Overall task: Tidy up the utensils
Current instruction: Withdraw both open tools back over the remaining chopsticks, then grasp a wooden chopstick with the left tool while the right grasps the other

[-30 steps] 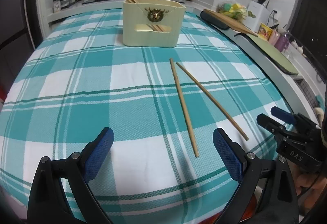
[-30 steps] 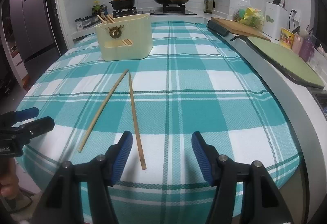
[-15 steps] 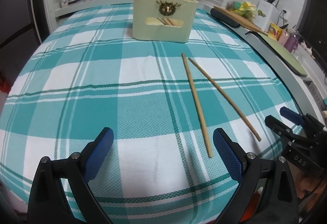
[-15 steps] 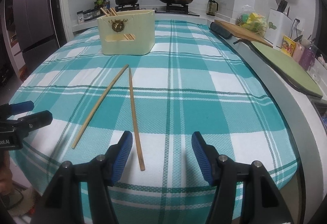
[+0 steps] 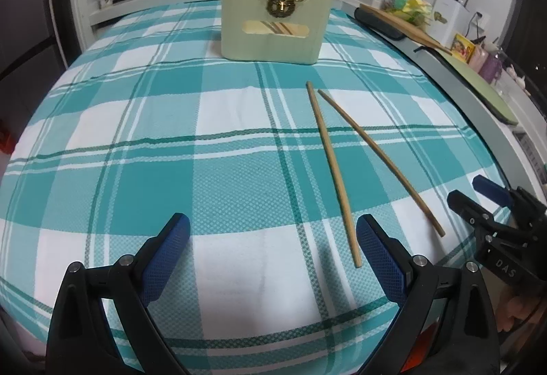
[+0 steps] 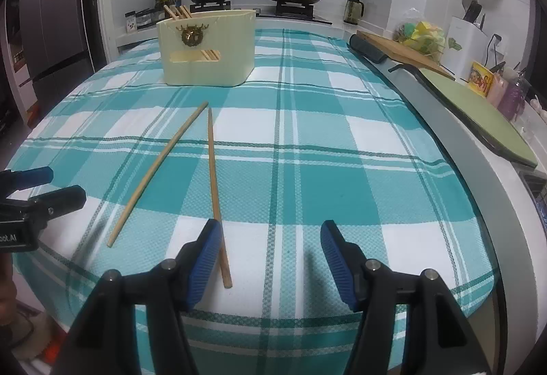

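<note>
Covering the table (image 5: 102, 190) is a teal plaid cloth | cream holder (image 5: 275, 27) at far side, chopsticks inside | two loose chopsticks (image 5: 333, 171) on cloth in a narrow V, tips near holder | left gripper (image 5: 273, 253) fingers released, empty | right gripper (image 6: 270, 255) fingers released, empty, left finger over one chopstick's near end

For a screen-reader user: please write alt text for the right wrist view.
Two loose chopsticks lie on a teal plaid tablecloth before the open, empty right gripper. Behind stands a cream holder containing chopsticks.
</note>
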The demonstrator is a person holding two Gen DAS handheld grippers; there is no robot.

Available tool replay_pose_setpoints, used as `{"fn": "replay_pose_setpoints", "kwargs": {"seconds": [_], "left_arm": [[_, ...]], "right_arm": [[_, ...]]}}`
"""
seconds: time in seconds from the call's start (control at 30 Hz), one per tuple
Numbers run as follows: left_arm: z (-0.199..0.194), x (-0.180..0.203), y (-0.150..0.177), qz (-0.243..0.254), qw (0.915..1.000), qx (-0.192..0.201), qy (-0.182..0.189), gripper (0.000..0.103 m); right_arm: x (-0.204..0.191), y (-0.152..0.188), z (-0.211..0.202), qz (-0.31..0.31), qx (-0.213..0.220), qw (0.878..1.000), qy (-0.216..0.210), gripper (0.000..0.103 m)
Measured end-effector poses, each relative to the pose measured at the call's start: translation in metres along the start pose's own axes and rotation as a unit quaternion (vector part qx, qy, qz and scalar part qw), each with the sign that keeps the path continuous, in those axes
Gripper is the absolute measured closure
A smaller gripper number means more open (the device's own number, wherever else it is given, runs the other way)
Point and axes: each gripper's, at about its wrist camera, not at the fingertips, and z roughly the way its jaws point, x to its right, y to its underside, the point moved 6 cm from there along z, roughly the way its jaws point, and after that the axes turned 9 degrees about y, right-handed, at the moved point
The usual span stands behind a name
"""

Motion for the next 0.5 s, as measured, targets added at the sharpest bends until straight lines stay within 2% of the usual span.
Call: {"fn": "replay_pose_setpoints", "kwargs": {"seconds": [0.5], "left_arm": [[0.028,0.012,-0.028,0.040,0.9992,-0.008,0.001,0.005]], "right_arm": [[0.000,-0.008,0.004,-0.019,0.010,1.000,0.016,0.042]]}}
